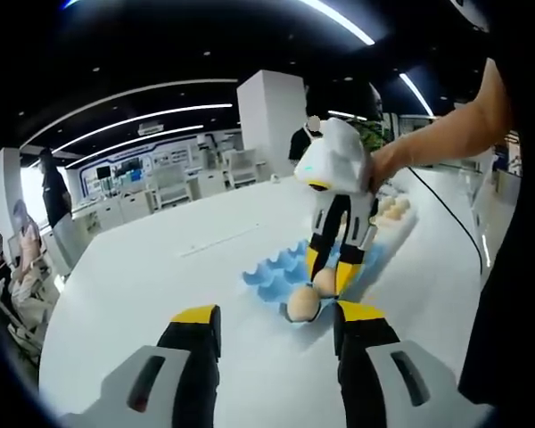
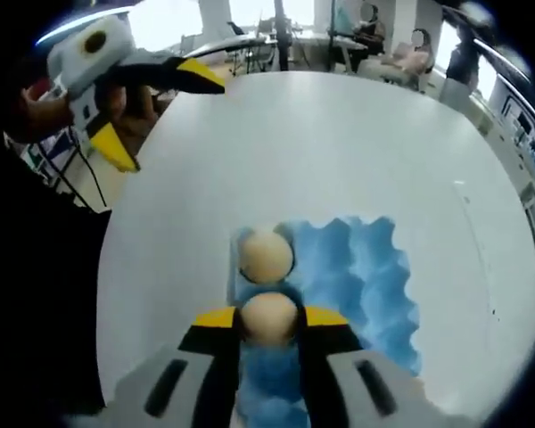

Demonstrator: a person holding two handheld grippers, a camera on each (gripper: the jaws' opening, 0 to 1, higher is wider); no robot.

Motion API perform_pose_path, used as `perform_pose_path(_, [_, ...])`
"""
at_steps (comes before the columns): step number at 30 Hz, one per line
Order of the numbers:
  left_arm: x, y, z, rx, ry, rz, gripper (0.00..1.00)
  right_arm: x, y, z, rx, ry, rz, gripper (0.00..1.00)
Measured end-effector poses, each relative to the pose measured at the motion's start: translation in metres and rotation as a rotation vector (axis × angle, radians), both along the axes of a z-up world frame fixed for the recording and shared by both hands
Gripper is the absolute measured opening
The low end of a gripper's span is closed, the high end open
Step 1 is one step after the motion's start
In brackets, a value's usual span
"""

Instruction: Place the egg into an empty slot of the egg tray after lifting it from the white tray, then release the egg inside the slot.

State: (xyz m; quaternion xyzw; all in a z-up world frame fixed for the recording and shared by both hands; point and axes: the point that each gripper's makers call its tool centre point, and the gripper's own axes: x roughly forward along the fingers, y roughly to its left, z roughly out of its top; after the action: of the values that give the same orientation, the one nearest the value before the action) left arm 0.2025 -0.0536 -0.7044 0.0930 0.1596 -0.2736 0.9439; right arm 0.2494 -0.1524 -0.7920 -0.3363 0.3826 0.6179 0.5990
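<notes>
The right gripper [image 2: 268,323] is clamping an egg [image 2: 268,318] over the blue tray [image 2: 374,276], just near of a seated egg [image 2: 266,256]; placing is underway, lowering and letting go are next; the left gripper [image 1: 276,323] is hovering apart, empty, off to the side.

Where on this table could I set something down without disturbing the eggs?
The white table is bare beyond the blue egg tray, toward its far edge. It is crowded where the right gripper holds an egg beside another egg.
</notes>
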Motion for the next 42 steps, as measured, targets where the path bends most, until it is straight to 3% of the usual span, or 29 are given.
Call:
perform_pose_path(14, [0.001, -0.002, 0.000, 0.004, 0.000, -0.010, 0.51, -0.001, 0.000, -0.001, 0.029, 0.005, -0.002, 0.26])
perform_pose_path(18, [0.002, -0.002, 0.000, 0.025, -0.008, -0.010, 0.50, -0.002, -0.001, 0.000, 0.056, -0.001, 0.011, 0.27])
perform_pose_path(29, [0.004, -0.008, 0.003, 0.001, -0.009, -0.007, 0.52, -0.001, -0.002, 0.004, 0.128, 0.002, -0.024, 0.29])
perform_pose_path(36, [0.003, -0.012, 0.002, 0.005, -0.003, -0.010, 0.53, -0.002, -0.010, 0.008, 0.171, -0.006, -0.027, 0.40])
perform_pose_path(42, [0.003, -0.014, 0.001, -0.013, 0.028, 0.002, 0.60, -0.002, -0.015, 0.011, 0.215, -0.016, -0.036, 0.47])
